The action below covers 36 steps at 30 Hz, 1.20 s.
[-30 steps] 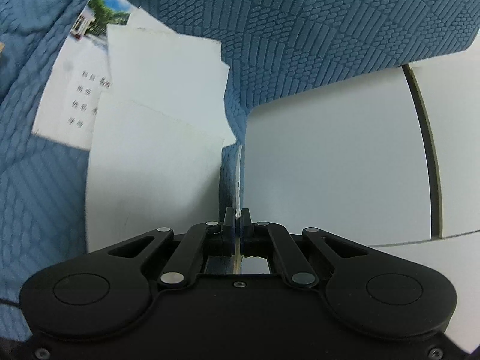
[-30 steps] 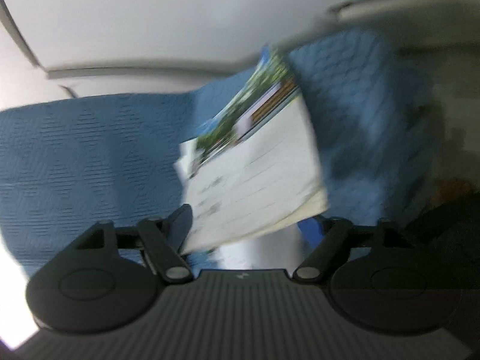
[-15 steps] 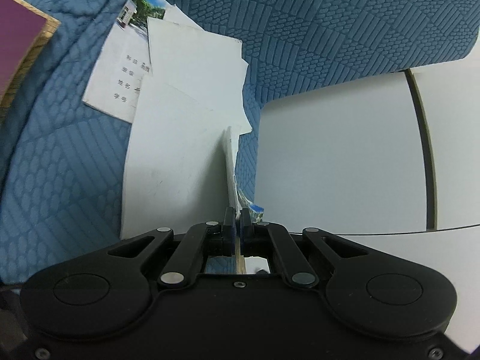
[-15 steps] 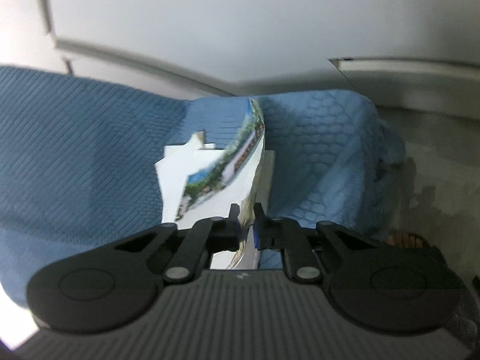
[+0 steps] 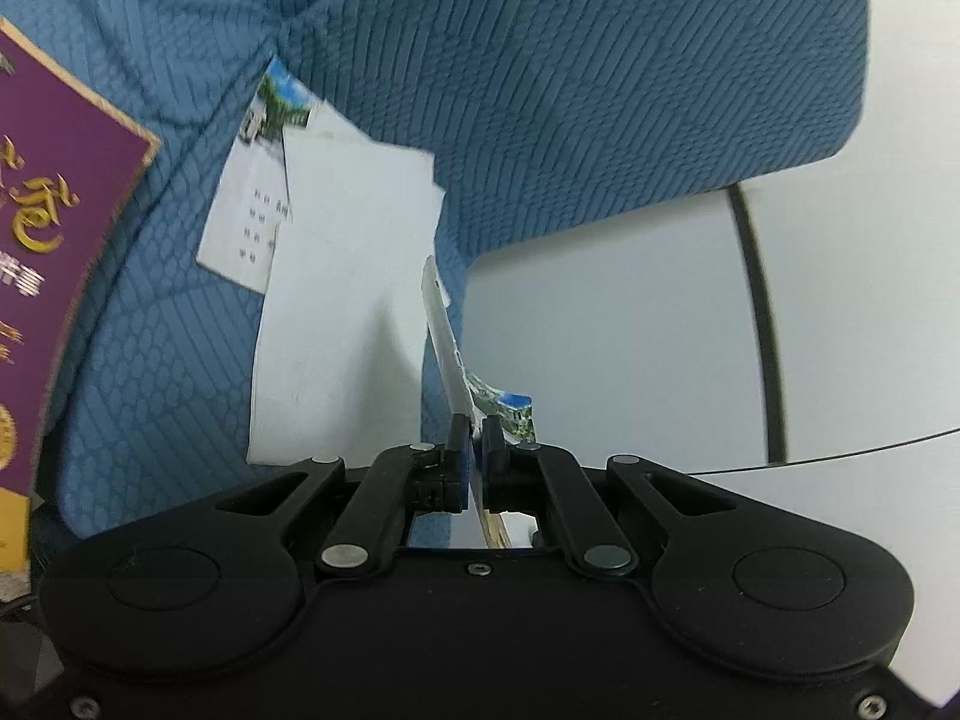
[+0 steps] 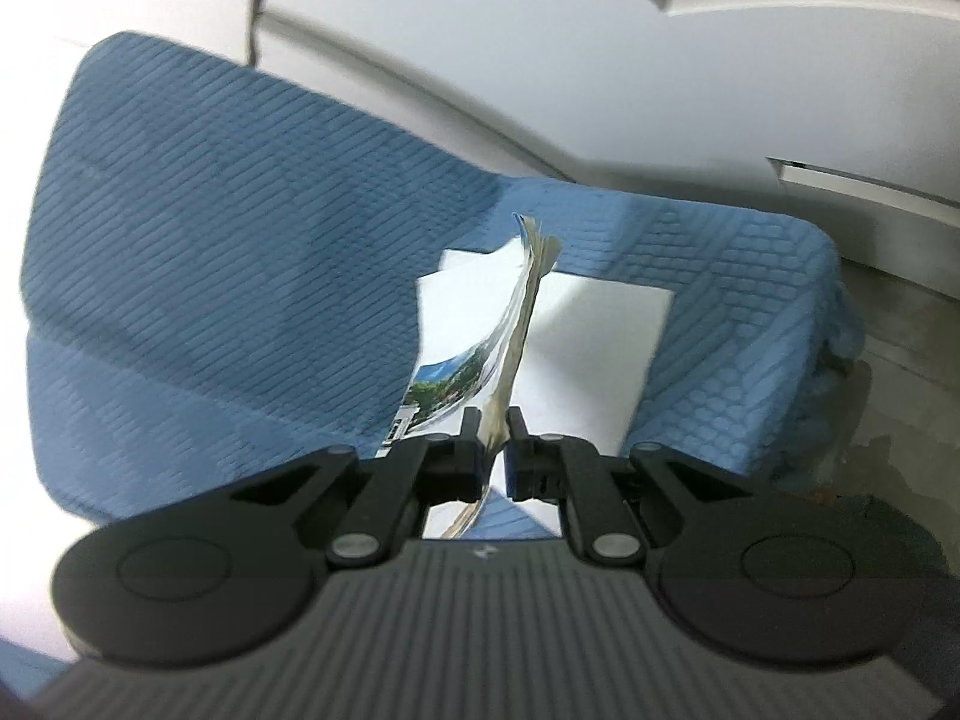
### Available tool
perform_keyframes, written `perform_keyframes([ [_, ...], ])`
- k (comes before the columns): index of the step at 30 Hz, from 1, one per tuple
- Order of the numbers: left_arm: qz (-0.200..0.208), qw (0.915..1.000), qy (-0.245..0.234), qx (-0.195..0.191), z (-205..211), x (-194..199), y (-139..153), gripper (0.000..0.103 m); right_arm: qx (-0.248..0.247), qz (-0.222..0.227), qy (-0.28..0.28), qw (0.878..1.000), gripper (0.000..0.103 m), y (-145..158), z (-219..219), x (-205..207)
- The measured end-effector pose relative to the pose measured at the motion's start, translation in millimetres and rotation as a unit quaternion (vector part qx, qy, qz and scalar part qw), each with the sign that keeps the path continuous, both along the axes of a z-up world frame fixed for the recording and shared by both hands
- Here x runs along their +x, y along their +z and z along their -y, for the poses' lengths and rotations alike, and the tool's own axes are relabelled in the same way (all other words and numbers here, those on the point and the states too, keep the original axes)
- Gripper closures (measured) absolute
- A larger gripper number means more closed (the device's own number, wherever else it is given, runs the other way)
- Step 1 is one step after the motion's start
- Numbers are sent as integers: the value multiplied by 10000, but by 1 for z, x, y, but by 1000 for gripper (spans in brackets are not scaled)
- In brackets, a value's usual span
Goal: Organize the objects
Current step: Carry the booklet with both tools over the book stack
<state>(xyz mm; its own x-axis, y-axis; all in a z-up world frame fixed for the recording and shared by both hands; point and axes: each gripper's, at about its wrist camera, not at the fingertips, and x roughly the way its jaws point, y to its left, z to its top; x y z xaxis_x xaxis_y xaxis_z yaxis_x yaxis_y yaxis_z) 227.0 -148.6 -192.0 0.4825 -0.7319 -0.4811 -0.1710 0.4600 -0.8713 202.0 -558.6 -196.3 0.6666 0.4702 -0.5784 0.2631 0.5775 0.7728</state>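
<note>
Purple book newly in view — beside papers

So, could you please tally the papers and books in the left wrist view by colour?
Purple book: 1
Photo-printed papers: 2, one lying, one pinched in the left gripper
Plain white sheets: 2 visible, overlapping
Total: 5

Loose papers cover blue cushion ahead; purple box blocks left.
</note>
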Motion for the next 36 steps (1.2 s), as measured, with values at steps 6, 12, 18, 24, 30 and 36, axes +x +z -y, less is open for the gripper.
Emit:
perform_keyframes([
  [6, 241, 9996, 160, -4, -34, -17, 30, 100, 23, 266, 303, 9992, 93, 28, -20, -9],
  [12, 507, 9980, 364, -2, -75, -37, 62, 99, 73, 546, 666, 9963, 93, 53, -47, -20],
  [18, 774, 9954, 564, 101, -109, -61, 85, 98, 94, 758, 1046, 9916, 93, 71, -80, -31],
  [24, 895, 9935, 703, -63, -145, -80, 91, 97, 88, 820, 1335, 9876, 93, 80, -110, -43],
  [30, 885, 9926, 827, -70, -177, -94, 87, 97, 31, 841, 1596, 9836, 93, 84, -137, -52],
  [36, 789, 9931, 861, 54, -199, -103, 69, 97, -95, 808, 1739, 9814, 93, 74, -158, -63],
])
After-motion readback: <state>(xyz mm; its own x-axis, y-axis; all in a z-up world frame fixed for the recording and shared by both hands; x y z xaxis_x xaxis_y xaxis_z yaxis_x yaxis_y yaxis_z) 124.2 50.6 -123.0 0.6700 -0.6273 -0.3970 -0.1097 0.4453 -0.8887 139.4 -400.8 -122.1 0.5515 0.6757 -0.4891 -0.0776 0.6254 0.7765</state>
